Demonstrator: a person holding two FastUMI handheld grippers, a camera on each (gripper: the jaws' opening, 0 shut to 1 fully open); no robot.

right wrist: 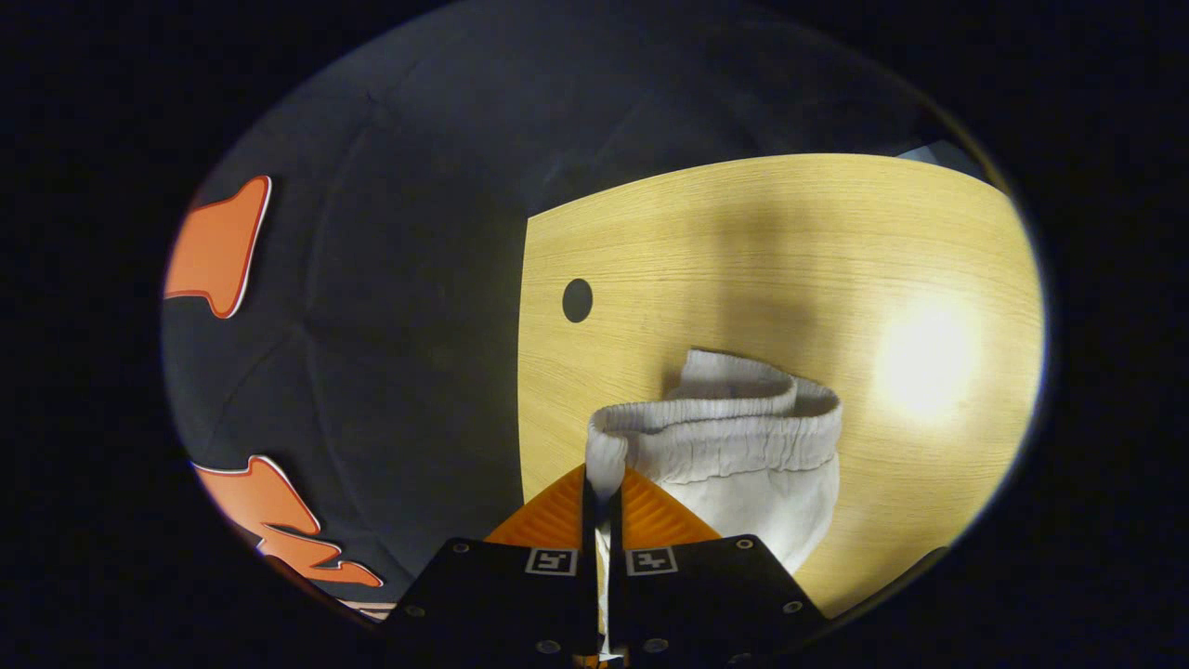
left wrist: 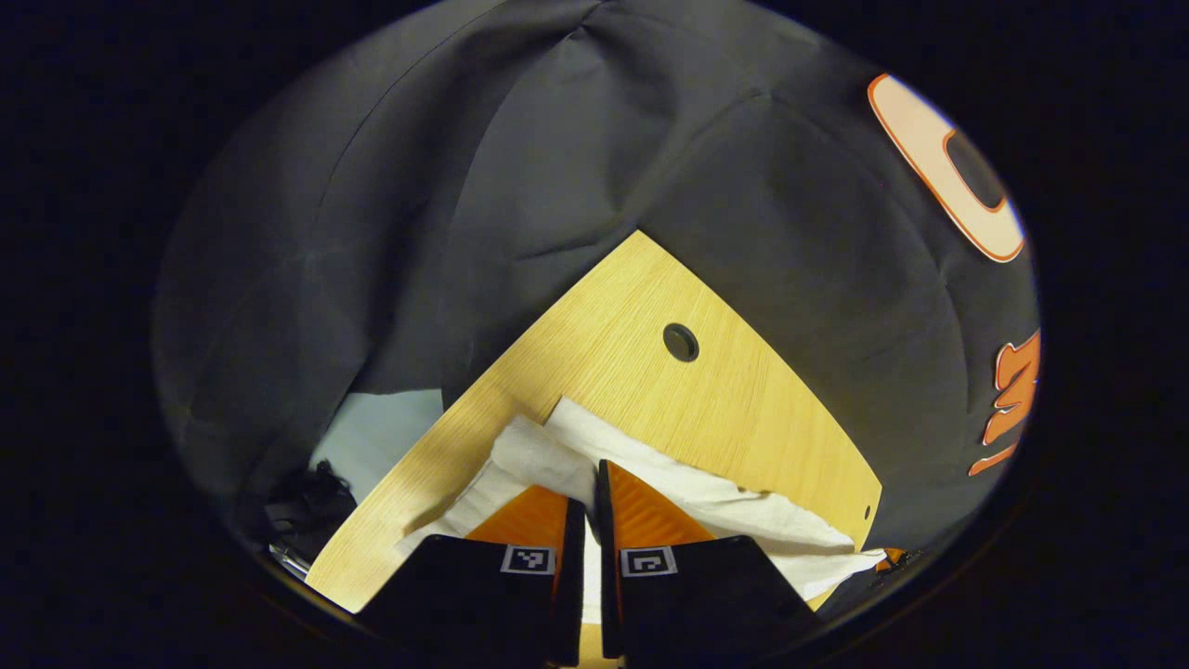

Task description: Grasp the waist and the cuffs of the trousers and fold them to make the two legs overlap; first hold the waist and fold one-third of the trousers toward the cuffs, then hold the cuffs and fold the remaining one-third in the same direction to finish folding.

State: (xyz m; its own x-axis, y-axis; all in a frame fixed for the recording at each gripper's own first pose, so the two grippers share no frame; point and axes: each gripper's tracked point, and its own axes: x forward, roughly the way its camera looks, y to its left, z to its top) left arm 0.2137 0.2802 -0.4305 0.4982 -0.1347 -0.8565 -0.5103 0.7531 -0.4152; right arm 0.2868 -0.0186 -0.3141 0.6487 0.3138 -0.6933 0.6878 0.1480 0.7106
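left tool (left wrist: 592, 483): fingers pinched nearly together | right tool (right wrist: 602, 488): fingers pinched nearly together

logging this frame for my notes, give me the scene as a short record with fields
surface: wooden table with a round hole
garment: white trousers
left gripper: shut on a flat edge of the trousers, cloth spread on the table ahead of it
right gripper: shut on the elastic waistband, which stands up in a loop
backdrop: dark cloth wall behind the table
fold state: cannot tell how far the folding has got
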